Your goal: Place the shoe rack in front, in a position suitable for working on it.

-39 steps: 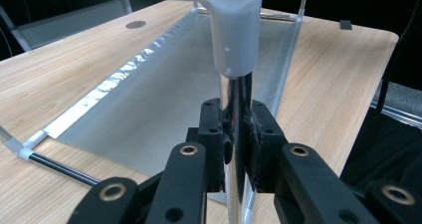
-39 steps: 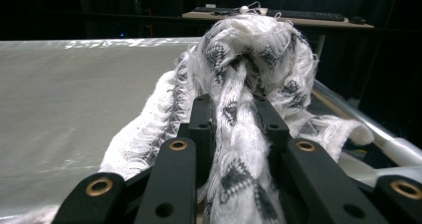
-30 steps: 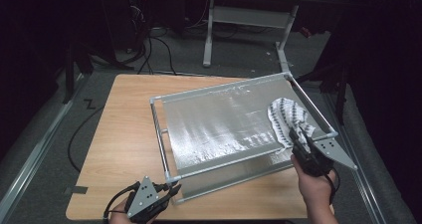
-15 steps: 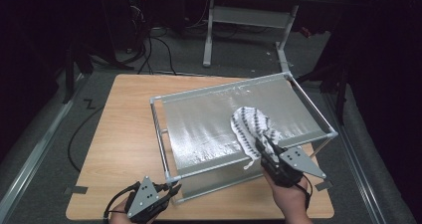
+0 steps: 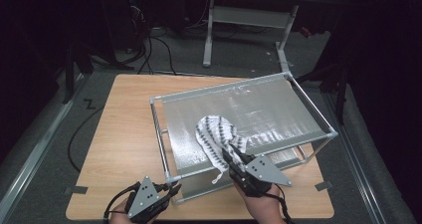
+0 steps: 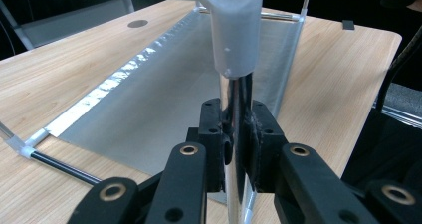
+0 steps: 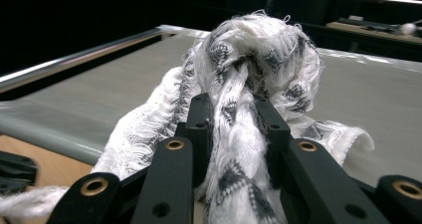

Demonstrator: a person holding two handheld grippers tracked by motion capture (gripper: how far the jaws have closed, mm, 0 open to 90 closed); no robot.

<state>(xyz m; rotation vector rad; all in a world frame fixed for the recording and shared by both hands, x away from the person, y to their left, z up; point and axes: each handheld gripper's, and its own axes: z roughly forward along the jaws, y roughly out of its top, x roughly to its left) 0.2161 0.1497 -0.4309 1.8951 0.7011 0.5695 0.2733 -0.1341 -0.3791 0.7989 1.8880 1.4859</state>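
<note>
Dark room surrounds us, with a grey floor (image 5: 45, 134), black cables (image 5: 149, 50) on it and the white legs of another table (image 5: 209, 40) at the back. Our wooden table (image 5: 124, 129) carries a frame of thin metal rods (image 5: 159, 129) with white corner pieces, and a grey sheet (image 5: 268, 109) is stretched over its top, sloping down toward us.

We hold the right gripper (image 5: 238, 160) at the near edge of this sheet. Its jaws are closed tight on a white cloth with dark pattern (image 5: 216, 134); in the right gripper view the cloth (image 7: 249, 84) is pinched between the jaws and bunches up above them. Most of the cloth lies on the sheet just beyond the gripper, and one thin end hangs down over the near edge.

The left gripper (image 5: 171, 190) is at the near left corner of the frame. In the left gripper view its jaws are closed around the upright rod (image 6: 236, 104), just under the white corner piece (image 6: 234, 30). Both grippers are well apart from each other
</note>
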